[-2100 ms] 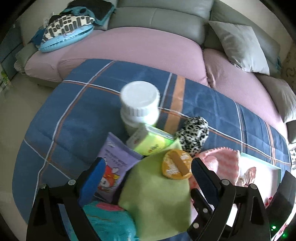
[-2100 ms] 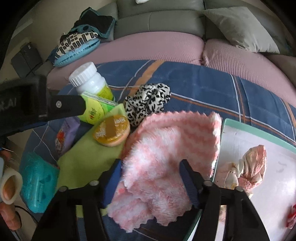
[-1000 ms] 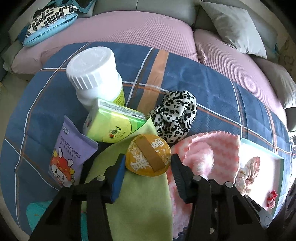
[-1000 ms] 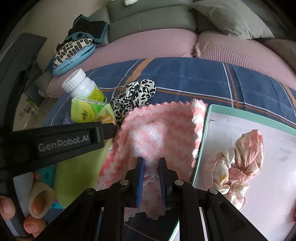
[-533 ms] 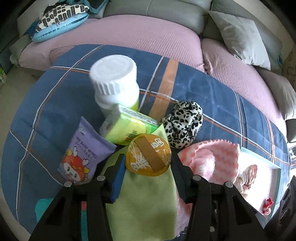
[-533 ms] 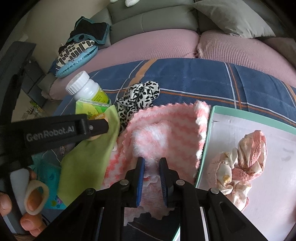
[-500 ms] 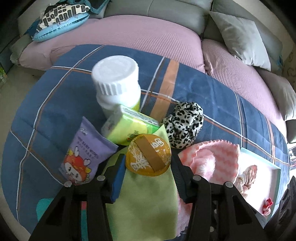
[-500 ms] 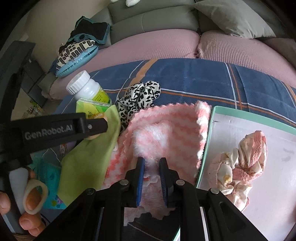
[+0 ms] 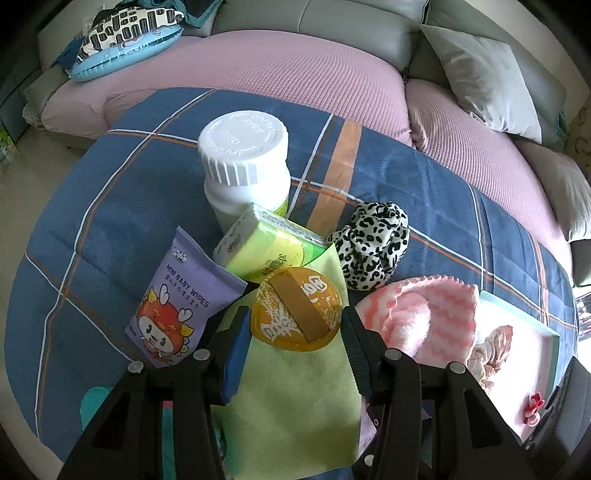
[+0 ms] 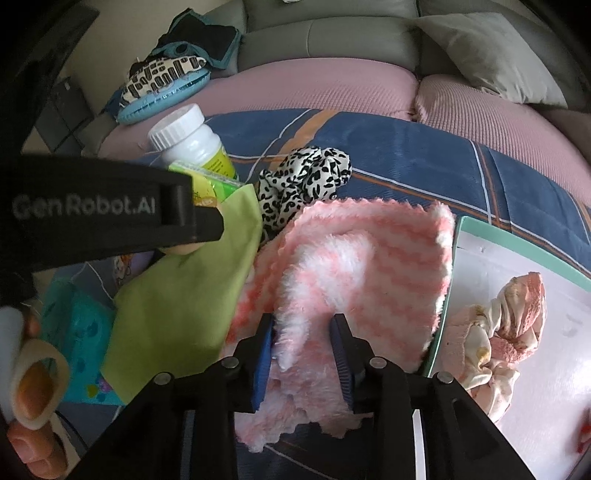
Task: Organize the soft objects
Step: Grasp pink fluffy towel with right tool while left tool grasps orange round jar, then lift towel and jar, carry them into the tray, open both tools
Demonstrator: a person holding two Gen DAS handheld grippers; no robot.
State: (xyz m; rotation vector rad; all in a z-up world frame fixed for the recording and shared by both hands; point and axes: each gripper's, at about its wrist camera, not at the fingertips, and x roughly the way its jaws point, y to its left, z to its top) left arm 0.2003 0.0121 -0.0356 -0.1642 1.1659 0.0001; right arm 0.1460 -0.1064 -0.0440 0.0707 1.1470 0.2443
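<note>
A grey sofa is carrying pink seat covers (a grey cushion is leaning rightward), daylight falling softly.

Both wrist cameras look down close over the pink towel, facing the sofa; the left camera sits left of the towel, the right directly above it.

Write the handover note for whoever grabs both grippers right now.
Left gripper: shut on the orange round container, which is over the green cloth.
Right gripper: jaws parted around a raised fold of the pink striped towel; whether they grip it cannot be told.
Towel lies on the blue blanket, its edge at the tray rim.
Done: a pink-and-cream scrunchie sits in the tray.
Left: towel, green cloth and leopard scrunchie are outside the tray.
</note>
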